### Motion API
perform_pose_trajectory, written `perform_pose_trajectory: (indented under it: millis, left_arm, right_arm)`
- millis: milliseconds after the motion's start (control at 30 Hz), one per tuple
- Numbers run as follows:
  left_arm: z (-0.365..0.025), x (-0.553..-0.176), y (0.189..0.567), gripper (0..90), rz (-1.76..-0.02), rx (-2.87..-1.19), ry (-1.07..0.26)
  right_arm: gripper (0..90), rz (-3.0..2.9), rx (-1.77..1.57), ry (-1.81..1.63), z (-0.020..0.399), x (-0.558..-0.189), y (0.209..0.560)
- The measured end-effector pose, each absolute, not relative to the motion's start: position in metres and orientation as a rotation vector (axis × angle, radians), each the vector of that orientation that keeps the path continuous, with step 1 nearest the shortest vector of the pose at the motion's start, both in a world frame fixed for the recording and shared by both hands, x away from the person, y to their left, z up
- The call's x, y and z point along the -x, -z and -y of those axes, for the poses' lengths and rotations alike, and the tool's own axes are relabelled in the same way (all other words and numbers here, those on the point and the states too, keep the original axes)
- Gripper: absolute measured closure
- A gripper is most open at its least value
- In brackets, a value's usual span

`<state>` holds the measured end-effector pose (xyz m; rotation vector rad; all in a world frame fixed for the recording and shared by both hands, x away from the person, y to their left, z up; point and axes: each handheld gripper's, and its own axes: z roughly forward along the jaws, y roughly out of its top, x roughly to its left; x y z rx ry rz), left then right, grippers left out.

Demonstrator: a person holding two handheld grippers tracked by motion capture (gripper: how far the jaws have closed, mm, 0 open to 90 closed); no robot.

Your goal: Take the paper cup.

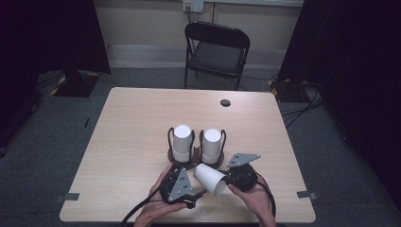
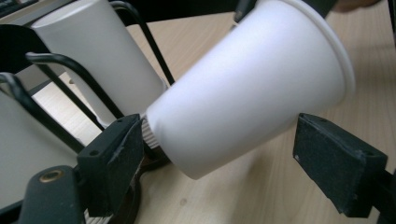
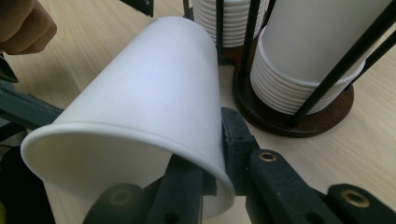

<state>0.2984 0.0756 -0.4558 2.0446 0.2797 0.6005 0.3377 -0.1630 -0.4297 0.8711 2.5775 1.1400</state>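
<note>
Jaws of the right gripper (image 1: 226, 180) pinch the rim of a single white paper cup (image 1: 210, 178), one pad inside the mouth and one outside on the wall, as the right gripper view shows close up. Jaws of the left gripper (image 1: 197, 193) stand wide apart on either side of the same cup's body, neither pad pressing on it in the left gripper view.

At the table's near edge, a little right of its middle, the person's two hands hold the grippers just off the wooden table (image 1: 132, 123). The cup hangs between them, lying over on its side. Its long axis runs across the table and slightly away from the near edge: the open mouth faces the right hand (image 1: 253, 196) and the near right corner, while the closed, narrower base points toward the left and the far side, close to the foot of the cup racks. The left hand (image 1: 158, 208) grips its tool beneath a grey three-cornered plate.

Just beyond the held cup, near the table's middle, stand two black wire holders side by side on round dark bases, each carrying an upright stack of white cups: the left stack (image 1: 182, 142) and the right stack (image 1: 211, 145).

Further back, a small dark round hole (image 1: 225, 102) sits near the table's far edge. Past it, a black folding chair (image 1: 215, 52) faces the table on grey floor.
</note>
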Motion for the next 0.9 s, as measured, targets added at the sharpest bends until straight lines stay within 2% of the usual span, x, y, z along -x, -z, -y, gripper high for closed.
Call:
perform_pose_trajectory:
  millis: [500, 900]
  left_arm:
    - [-0.057, -0.290, 0.462, 15.6, -0.199, -2.154, -0.783]
    - [-0.044, -0.285, 0.458, 14.6, -0.129, -2.173, -0.843]
  right_arm:
    - [86.3, -2.705, -0.953, -1.049, 0.159, -0.349, 0.424]
    - [87.0, -2.755, -0.964, -1.030, 0.146, -0.355, 0.420]
